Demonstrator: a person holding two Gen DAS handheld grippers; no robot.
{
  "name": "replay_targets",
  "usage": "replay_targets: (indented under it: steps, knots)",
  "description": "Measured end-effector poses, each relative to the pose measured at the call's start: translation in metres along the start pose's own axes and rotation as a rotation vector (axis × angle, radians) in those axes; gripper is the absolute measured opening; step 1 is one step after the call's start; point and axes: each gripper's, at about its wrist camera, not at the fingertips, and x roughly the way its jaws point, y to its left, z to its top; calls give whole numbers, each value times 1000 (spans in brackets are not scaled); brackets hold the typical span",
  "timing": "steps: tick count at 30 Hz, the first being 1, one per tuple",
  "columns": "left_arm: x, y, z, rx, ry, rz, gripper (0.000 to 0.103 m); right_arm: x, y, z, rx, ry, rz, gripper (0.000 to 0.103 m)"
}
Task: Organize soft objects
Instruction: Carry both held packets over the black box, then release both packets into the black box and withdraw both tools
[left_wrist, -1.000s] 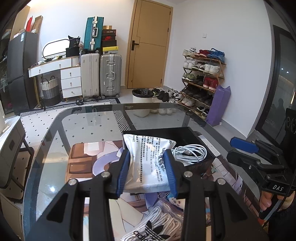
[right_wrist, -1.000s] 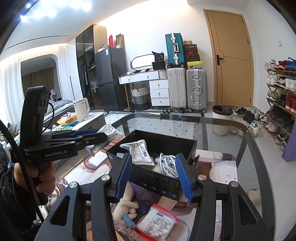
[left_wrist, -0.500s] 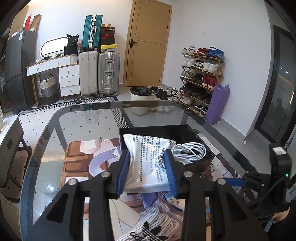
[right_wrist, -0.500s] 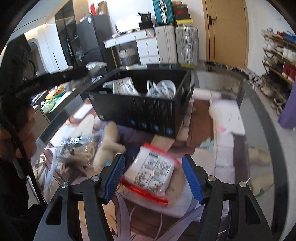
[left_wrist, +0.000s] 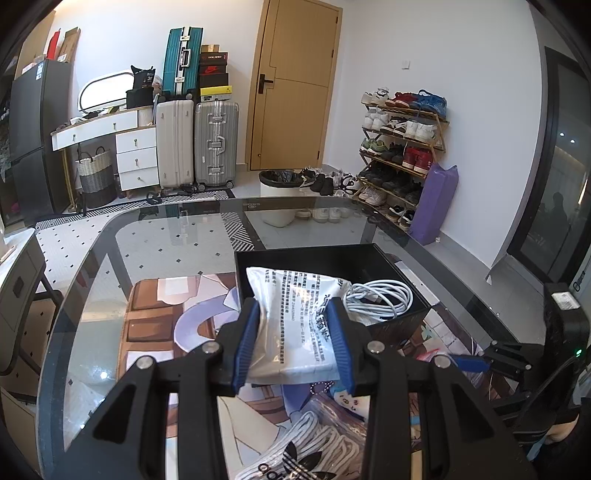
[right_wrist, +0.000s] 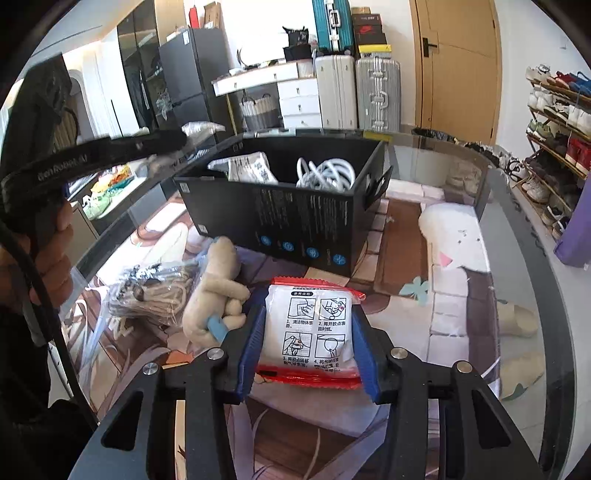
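My left gripper (left_wrist: 294, 341) is shut on a white printed packet (left_wrist: 295, 314), held over the near left edge of the black box (left_wrist: 402, 271). A coiled white cable (left_wrist: 380, 297) lies in the box. In the right wrist view the box (right_wrist: 295, 210) holds another white packet (right_wrist: 251, 168) and the cable (right_wrist: 325, 173). My right gripper (right_wrist: 308, 349) has closed around a red-edged white packet (right_wrist: 314, 334) lying on the mat; its pads touch the packet's sides. A beige plush toy (right_wrist: 214, 291) and a bag of rope (right_wrist: 155, 291) lie to its left.
A glass table (left_wrist: 173, 236) carries a printed mat (right_wrist: 454, 266). A clear bag of white laces (left_wrist: 306, 450) lies under my left gripper. The left gripper's handle and hand (right_wrist: 44, 206) show at the left of the right wrist view. Suitcases, a shoe rack and a door stand behind.
My right gripper dropped from above the box down to the mat and closed in on the red-edged packet. My left gripper kept its white packet and barely moved.
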Motion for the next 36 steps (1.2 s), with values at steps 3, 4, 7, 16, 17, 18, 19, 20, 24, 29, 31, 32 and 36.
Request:
replay_targets:
  steps: [3, 4, 7, 16, 17, 18, 19, 20, 24, 29, 31, 32, 36]
  knots:
    - [0, -1, 0, 5, 1, 3, 37, -15, -2, 4, 0, -64, 11, 46]
    - [2, -3, -1, 9, 1, 5, 37, -20, -2, 7, -1, -89, 15, 46]
    - [4, -5, -1, 14, 3, 5, 37, -34, -3, 13, -6, -160, 23, 46]
    - [14, -12, 0, 29, 7, 2, 37, -59, -1, 49, -23, -325, 41, 46]
    - [16, -12, 0, 33, 8, 5, 37, -57, -1, 54, -21, -332, 42, 46]
    - [18, -13, 0, 36, 10, 8, 37, -55, -1, 59, -21, -339, 46, 46]
    - [20, -14, 1, 38, 11, 9, 37, -53, -2, 62, -20, -341, 50, 46]
    - [22, -14, 1, 40, 12, 10, 37, -51, -2, 65, -21, -344, 54, 46]
    - [31, -13, 3, 38, 17, 11, 37, -38, 0, 79, -26, -345, 59, 46]
    - [42, -10, 8, 30, 16, 14, 37, -21, 1, 95, -20, -342, 65, 46]
    - [46, -10, 10, 27, 17, 13, 37, -16, 0, 99, -22, -346, 64, 46]
    - [48, -10, 11, 26, 18, 14, 37, -13, 1, 100, -23, -344, 63, 46]
    - [56, -9, 14, 23, 19, 21, 38, -2, 0, 108, -25, -342, 51, 46]
